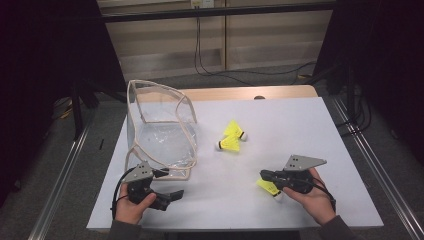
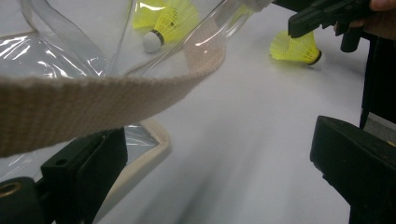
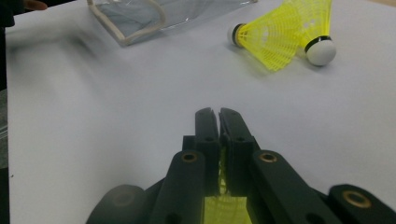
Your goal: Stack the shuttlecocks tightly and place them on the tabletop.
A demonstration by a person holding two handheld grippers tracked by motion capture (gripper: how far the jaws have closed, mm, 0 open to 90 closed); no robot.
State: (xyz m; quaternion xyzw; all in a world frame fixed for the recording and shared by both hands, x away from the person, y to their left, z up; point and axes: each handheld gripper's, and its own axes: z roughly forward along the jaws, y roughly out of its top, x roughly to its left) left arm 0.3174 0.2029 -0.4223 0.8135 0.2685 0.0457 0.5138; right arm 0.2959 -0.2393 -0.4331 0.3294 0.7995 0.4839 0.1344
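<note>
- White sheeting covers the table [image 1: 300,130], with a strip of bare wood along its far edge and dark floor and cables beyond, as the high view shows.
- At the table's left stands a clear plastic bag [image 1: 160,132] edged in cream webbing, its mouth held up and open; its near corner lies just beside the left gripper [image 1: 172,195].
- From above, the left gripper rests low on the sheet in the person's left hand [image 1: 131,207], jaws pointing right.
- The left gripper view adds what the overhead cannot: the two black jaws stand wide apart with nothing between them, a cream webbing strap [image 2: 93,100] crosses close before the lens, and the bag's rim lies against the left jaw.
- Near the table's middle lie two yellow shuttlecocks [image 1: 232,137], touching one another, white corks outward; the left gripper view shows one of them through the clear plastic.
- At the right, the right hand [image 1: 315,197] holds the right gripper [image 1: 265,176], with a third yellow shuttlecock [image 1: 269,188] at its jaws, close to the sheet.
- The right gripper view shows the grasp: jaws clenched together on the yellow skirt, which shows between and beneath them, while the pair of shuttlecocks lies ahead at upper right and the bag farther off at upper left.
</note>
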